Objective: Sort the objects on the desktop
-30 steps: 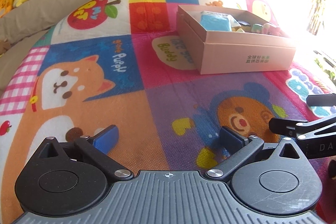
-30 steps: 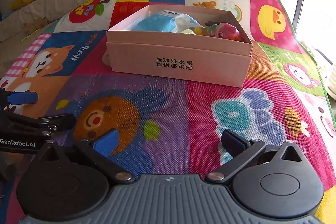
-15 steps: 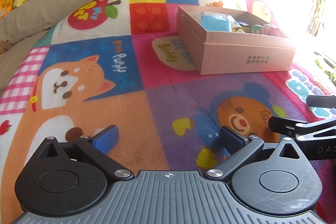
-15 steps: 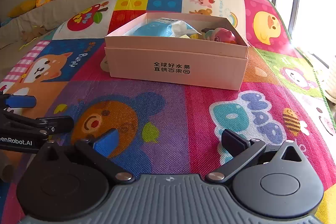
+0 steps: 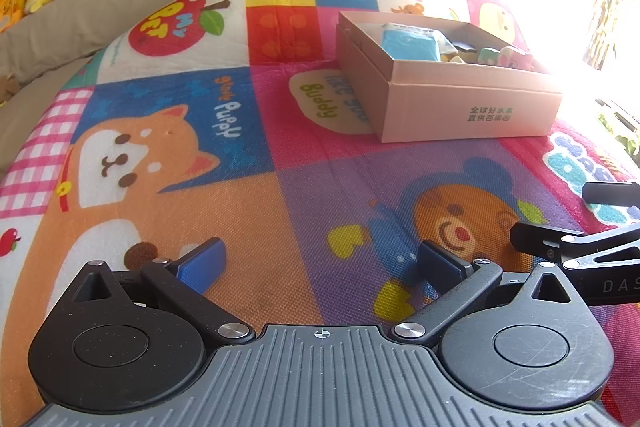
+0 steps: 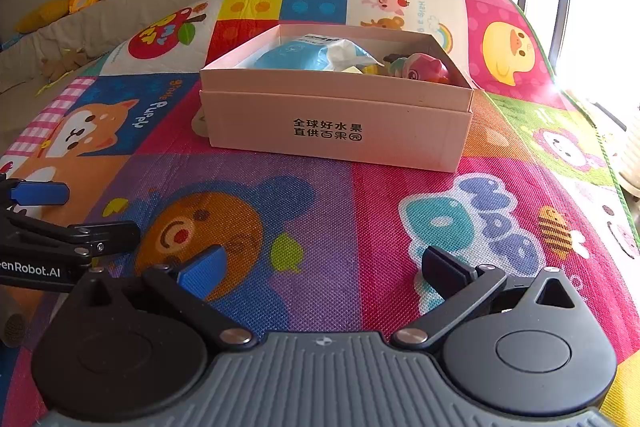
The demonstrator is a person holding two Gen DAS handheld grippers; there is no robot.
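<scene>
Left hand-held gripper spread wide, holding nothing, low over the cartoon play mat. Farther right, pink cardboard box resting on the mat, containing a blue packet on its left and a pink toy on its right. Right hand-held gripper likewise wide and holding nothing.

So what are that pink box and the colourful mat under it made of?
The pink box looks like matte cardboard: crisp folded edges, thin walls, flat printed lettering, no shine. The cartoon play mat appears to be woven or textured synthetic fabric, possibly over foam; a fine grid weave shows across its printed surface, and it creases softly near the box.
</scene>
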